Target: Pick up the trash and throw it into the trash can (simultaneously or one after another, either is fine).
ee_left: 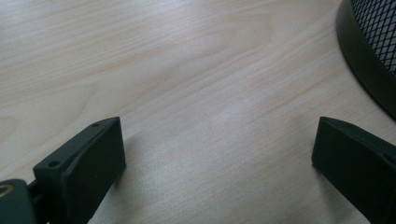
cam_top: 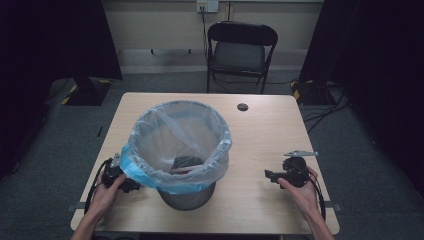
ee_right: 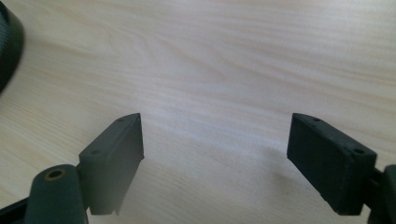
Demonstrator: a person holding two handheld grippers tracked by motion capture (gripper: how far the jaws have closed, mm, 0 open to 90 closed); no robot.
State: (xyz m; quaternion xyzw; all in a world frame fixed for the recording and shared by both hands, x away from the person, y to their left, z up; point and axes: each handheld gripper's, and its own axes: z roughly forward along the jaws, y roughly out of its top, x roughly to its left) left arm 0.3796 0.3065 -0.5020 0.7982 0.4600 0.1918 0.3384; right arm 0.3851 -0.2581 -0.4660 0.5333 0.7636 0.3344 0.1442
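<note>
Left gripper (ee_left: 215, 154) jaws wide apart, empty; lined mesh bin (cam_top: 186, 195) stands upright just beyond its right jaw, nearer this hand. Right gripper (ee_right: 215, 154) equally spread, empty, well apart

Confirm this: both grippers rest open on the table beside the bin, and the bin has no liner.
Wrong on the liner. The high view shows a clear bag with a blue edge lining the bin. Left gripper and right gripper do sit open on the table.
</note>
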